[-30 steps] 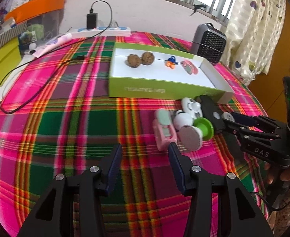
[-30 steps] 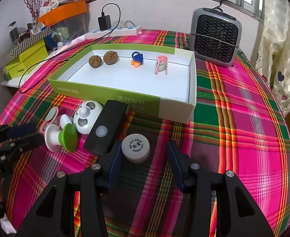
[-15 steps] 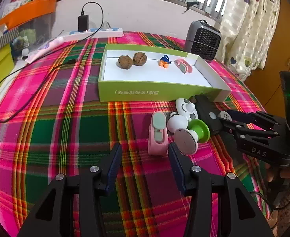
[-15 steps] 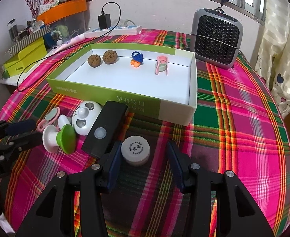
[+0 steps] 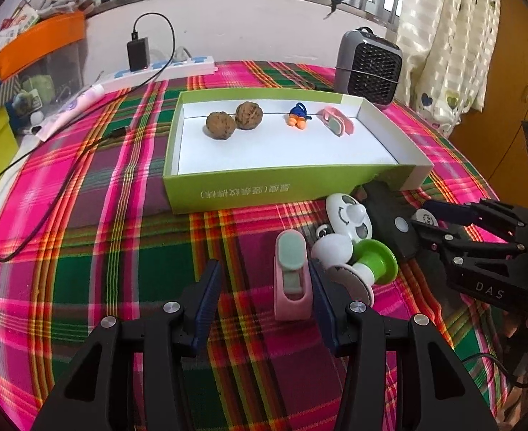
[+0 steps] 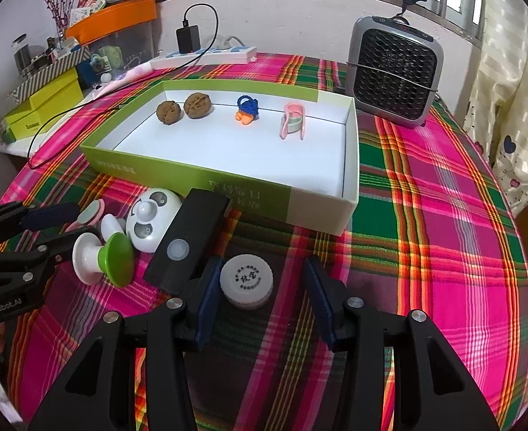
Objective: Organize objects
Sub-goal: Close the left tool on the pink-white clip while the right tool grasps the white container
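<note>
Claws both released, nothing gripped. Left claw straddles pink clip w/ right pad nearly touching, prob lining up a grab. Right claw brackets white cap on bench, gaps each side. Green box already holds walnuts, so loose bits likely go there.
</note>
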